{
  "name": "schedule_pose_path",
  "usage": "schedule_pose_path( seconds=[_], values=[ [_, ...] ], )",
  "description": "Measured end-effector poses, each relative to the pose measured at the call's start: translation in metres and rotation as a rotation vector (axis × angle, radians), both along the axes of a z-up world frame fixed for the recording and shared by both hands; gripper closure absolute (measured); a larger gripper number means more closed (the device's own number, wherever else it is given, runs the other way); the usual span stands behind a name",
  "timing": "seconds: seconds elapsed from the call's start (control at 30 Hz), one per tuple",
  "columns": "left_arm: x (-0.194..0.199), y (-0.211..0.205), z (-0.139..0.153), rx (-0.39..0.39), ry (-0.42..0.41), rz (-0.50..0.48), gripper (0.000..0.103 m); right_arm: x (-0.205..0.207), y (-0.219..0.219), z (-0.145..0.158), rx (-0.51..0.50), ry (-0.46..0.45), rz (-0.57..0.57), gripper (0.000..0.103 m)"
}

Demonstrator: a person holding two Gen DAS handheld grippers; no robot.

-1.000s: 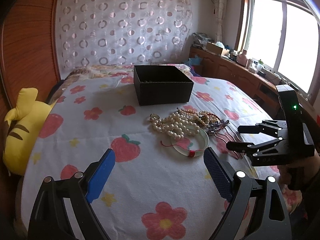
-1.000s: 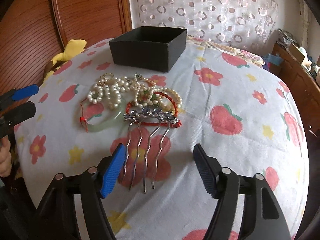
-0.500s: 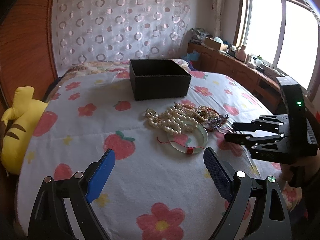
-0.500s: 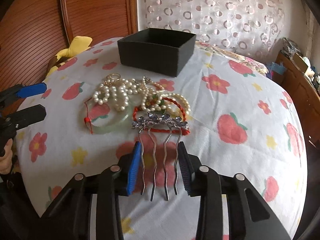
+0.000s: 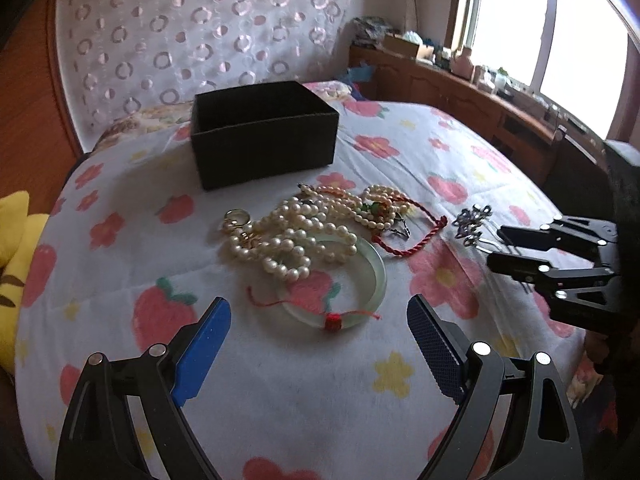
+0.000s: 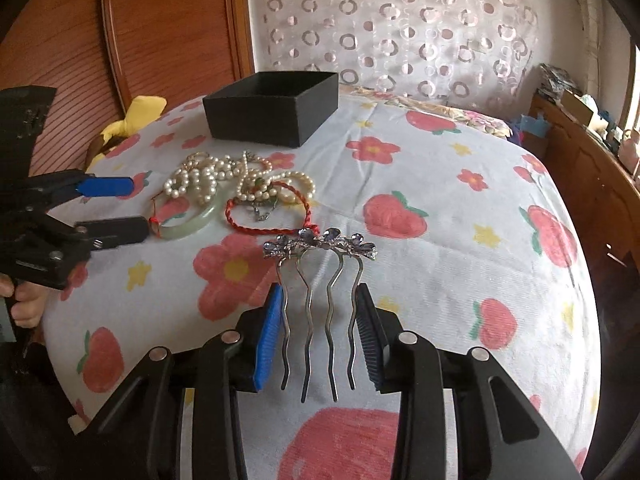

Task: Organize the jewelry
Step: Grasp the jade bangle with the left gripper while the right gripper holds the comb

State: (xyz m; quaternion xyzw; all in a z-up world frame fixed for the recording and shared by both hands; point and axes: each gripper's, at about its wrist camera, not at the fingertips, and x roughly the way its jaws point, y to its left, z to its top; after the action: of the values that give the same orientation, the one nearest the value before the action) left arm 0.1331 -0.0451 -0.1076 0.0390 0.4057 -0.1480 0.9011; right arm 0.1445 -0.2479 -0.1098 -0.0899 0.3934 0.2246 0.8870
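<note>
A silver hair comb (image 6: 320, 276) with blue gems is held by its prongs in my right gripper (image 6: 320, 320), lifted clear of the pile; it also shows in the left wrist view (image 5: 472, 220). On the flowered bedspread lie pearl necklaces (image 5: 296, 236), a jade bangle (image 5: 360, 300) and a red cord bracelet (image 5: 416, 236). An open black box (image 5: 264, 132) stands behind them. My left gripper (image 5: 316, 340) is open, just in front of the bangle.
A yellow plush toy (image 5: 16, 248) lies at the bed's left edge. A wooden headboard (image 6: 168, 28) and a curtain stand behind. A wooden cabinet (image 5: 480, 100) with clutter runs under the window at the right.
My right gripper closed on the comb's prongs and drew it back out of the jewelry pile. My left gripper moved closer to the bangle, still open.
</note>
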Motion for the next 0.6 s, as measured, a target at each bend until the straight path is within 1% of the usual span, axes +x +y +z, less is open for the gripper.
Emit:
schedule_pose_path(
  seconds=[0.17,0.33,0.47,0.53,0.6],
  values=[
    [0.013,-0.008,-0.007,0.028,0.032,-0.003,0.017,0.001,0.002,-0.001,0.002,-0.003,0.002,0.064],
    [0.019,-0.013,-0.011,0.061,0.039,-0.001,0.017,0.001,0.003,-0.002,-0.004,0.000,0.002,0.064],
    [0.018,-0.017,-0.010,0.075,0.029,-0.020,0.036,0.001,0.003,-0.002,-0.002,0.000,0.003,0.064],
    [0.015,-0.018,-0.009,0.084,0.029,-0.030,0.036,0.001,0.003,-0.003,-0.001,0.002,0.002,0.063],
    [0.010,-0.018,-0.009,0.076,0.033,-0.046,0.037,0.002,0.003,-0.003,0.001,0.004,0.001,0.063]
  ],
)
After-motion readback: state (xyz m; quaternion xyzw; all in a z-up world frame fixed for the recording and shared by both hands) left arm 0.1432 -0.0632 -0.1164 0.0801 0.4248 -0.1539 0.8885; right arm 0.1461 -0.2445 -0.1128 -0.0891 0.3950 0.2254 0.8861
